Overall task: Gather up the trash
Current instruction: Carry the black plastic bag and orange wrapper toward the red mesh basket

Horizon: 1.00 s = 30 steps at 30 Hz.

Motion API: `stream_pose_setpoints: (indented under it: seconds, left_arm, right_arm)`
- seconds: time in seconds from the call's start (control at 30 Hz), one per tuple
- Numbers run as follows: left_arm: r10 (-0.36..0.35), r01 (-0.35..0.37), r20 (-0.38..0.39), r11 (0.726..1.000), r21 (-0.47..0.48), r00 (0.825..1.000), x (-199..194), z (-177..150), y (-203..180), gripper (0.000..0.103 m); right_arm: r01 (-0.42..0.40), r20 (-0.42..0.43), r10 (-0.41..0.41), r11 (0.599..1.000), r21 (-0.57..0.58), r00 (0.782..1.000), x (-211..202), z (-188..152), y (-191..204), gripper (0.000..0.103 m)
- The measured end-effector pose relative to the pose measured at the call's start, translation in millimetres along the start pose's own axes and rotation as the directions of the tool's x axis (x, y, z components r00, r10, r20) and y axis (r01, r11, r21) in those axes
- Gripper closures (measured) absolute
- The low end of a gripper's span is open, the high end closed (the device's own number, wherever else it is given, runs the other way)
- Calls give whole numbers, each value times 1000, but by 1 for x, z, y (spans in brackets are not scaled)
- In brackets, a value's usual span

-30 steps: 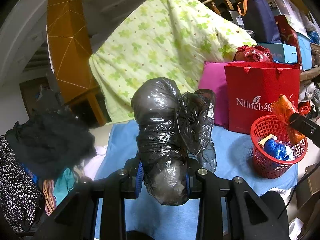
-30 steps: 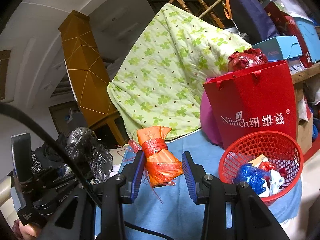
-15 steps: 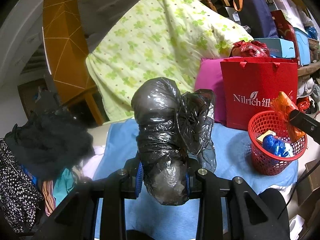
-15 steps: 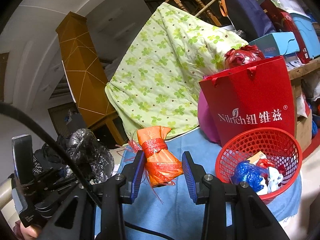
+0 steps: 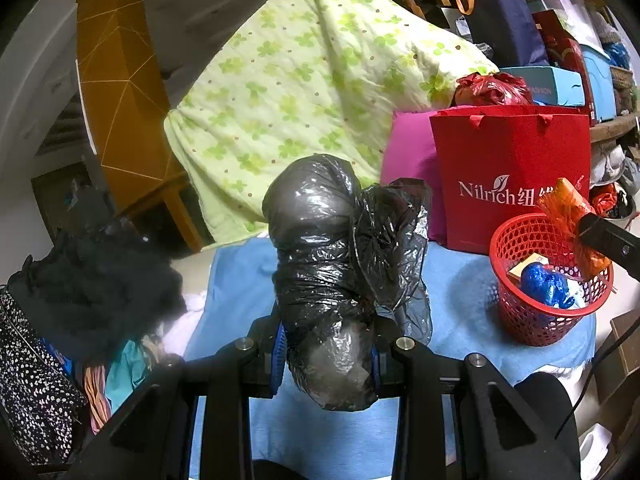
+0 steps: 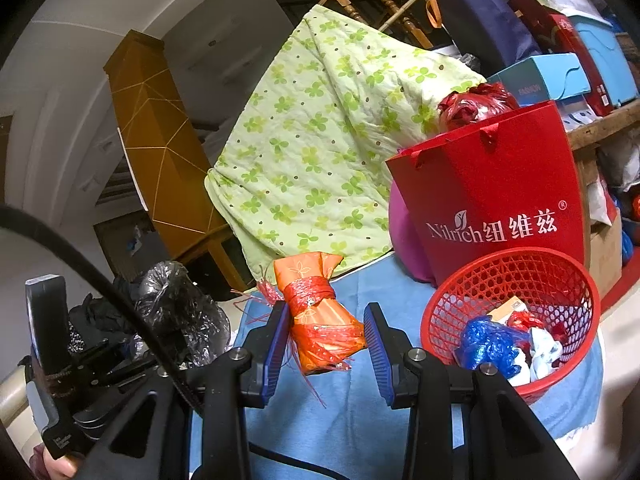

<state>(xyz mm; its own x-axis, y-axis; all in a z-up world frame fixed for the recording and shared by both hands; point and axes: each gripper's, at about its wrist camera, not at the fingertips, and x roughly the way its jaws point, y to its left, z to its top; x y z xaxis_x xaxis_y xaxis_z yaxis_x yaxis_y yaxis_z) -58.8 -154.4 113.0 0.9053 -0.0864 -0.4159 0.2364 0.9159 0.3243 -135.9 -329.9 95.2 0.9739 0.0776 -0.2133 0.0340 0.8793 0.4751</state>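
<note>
Blue cloth (image 5: 460, 280): spread over the work surface; all items below are borne on it or held above it

Red paper gift bag (image 5: 516, 176): printed "Nilrich", stood upright at the rear, just behind the basket

Black plastic bag bundle (image 5: 320, 264): wrapped trash, clamped at its lower third between the pads of the left gripper (image 5: 326, 356), jaws closed onto it, bundle held upright above the cloth; a loose flap is seen hanging to one side. Judged light, soft and slippery; a grip on the dense wrapped core is advised, not on the flap

Red mesh basket (image 6: 560, 264): collection bin, set on the cloth at the right; blue wrapper and other scraps already inside

Orange packet (image 6: 320, 320): bound with red plastic string, positioned between the pads of the right gripper (image 6: 326, 344). One pad is seen against it, a small gap at the other; jaws only partly closed, firm hold cannot be confirmed. Judged light and crushable; the tied waist is the firmest purchase, frayed string ends to be avoided
</note>
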Motion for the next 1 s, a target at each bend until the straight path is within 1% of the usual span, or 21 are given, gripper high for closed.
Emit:
stream_pose_setpoints:
  seconds: [0.37,1.0]
  left_arm:
    - [-19,19,0,999,35,1000,1,1,-5,68]
    - [-50,48,8,994,98,999,-1,5,-30,68]
  right_arm:
    - [15,7,-16,999,30,1000,-5,0,-14,62]
    - [44,19,-46,995,89,999,-14,2,-42,62]
